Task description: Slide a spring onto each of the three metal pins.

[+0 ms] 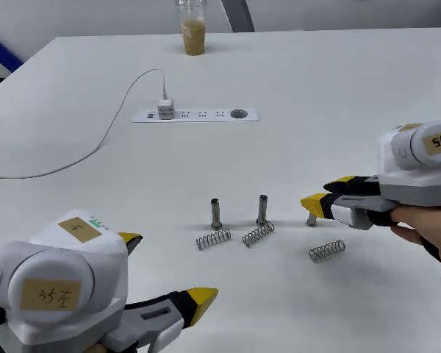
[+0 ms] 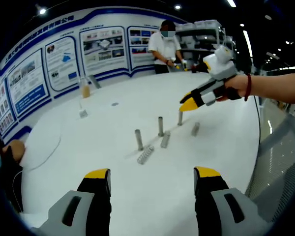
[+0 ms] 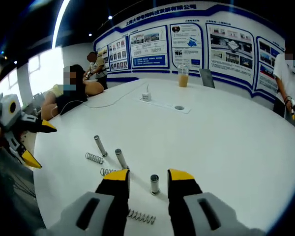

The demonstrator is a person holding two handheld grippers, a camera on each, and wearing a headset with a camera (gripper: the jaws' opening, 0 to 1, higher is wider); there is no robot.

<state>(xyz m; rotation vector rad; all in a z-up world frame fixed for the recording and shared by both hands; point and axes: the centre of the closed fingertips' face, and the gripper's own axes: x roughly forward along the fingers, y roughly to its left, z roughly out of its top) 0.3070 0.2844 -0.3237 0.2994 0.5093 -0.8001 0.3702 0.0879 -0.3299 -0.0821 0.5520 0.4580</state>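
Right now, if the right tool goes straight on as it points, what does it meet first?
Probably the nearest metal pin, standing upright just ahead between the open jaws of the right tool; how far ahead is hard to judge.

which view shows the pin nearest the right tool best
The right gripper view: the pin stands upright, close and whole, between the open jaws of the right tool. In the head view that tool's tip hides most of it; in the left gripper view it is small and far off.
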